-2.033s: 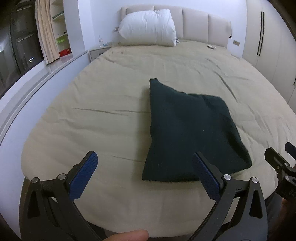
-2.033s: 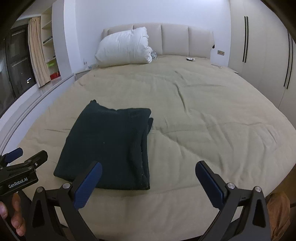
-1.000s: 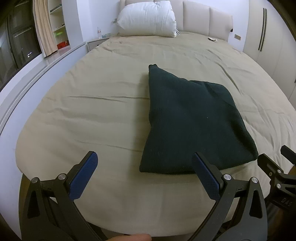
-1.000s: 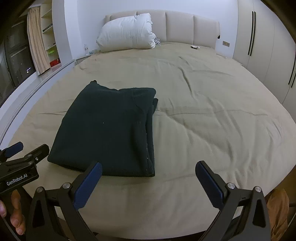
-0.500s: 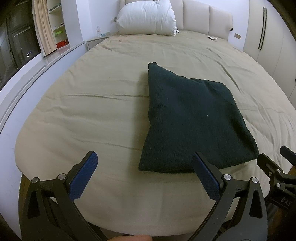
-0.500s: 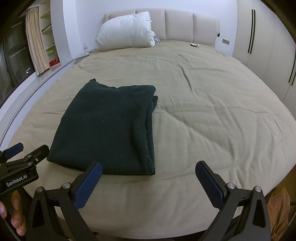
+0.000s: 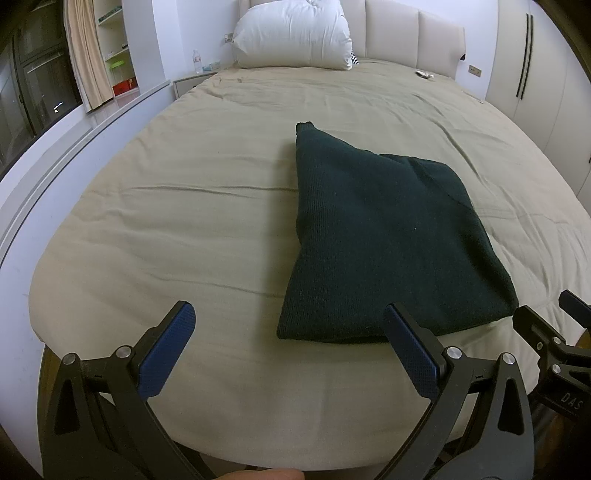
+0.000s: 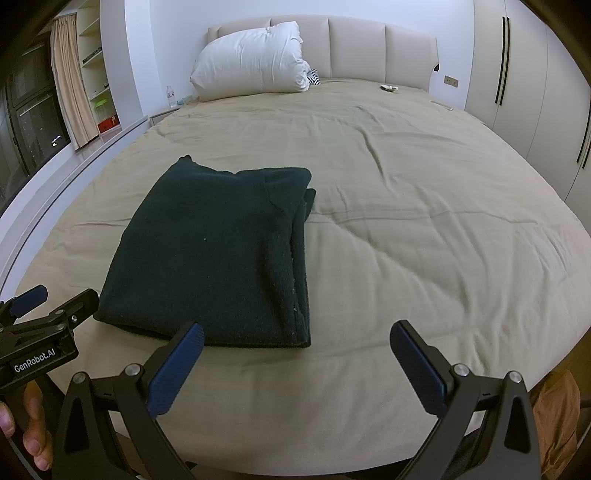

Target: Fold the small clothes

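Observation:
A dark green knitted garment lies folded into a flat rectangle on the beige bedsheet, near the foot of the bed. My left gripper is open and empty, held just short of the garment's near edge, its right finger beside the near left corner. The right gripper is also open and empty, in front of the garment's near right corner. Each gripper shows at the edge of the other's view: the left gripper, the right gripper.
A white pillow leans on the padded headboard. A small object lies near the head of the bed. A window ledge runs along the left, wardrobe doors along the right. A hand holds the left gripper.
Both grippers have drifted slightly forward and tilted down over the bed, so the garment sits a little higher in view. The garment itself has not moved; both grippers stayed open.

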### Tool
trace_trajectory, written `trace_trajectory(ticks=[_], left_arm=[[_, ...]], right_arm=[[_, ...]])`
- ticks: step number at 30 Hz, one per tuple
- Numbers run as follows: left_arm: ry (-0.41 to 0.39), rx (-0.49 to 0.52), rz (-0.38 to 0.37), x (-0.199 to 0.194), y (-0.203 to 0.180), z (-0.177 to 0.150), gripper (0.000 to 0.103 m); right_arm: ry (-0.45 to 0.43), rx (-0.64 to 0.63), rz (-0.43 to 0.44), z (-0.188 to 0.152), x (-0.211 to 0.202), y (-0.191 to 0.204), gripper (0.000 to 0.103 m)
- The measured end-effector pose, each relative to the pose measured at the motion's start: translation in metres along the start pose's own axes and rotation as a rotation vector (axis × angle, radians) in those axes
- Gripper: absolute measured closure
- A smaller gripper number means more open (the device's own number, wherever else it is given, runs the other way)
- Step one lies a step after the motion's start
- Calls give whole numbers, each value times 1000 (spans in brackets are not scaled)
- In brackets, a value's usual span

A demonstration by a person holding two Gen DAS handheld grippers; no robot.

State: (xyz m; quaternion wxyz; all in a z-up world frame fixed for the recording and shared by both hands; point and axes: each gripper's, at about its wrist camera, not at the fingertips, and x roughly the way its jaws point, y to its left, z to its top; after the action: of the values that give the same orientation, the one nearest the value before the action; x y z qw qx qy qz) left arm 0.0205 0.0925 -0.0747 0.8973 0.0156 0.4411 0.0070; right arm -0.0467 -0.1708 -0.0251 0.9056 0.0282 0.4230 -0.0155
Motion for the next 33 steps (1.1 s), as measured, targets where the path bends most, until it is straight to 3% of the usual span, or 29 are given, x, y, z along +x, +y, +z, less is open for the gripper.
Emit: trace_trajectory(ticks=[33], left_arm=[[2, 0, 0, -1, 0, -2, 0]], right_arm=[[1, 0, 1, -2, 0, 1, 0]])
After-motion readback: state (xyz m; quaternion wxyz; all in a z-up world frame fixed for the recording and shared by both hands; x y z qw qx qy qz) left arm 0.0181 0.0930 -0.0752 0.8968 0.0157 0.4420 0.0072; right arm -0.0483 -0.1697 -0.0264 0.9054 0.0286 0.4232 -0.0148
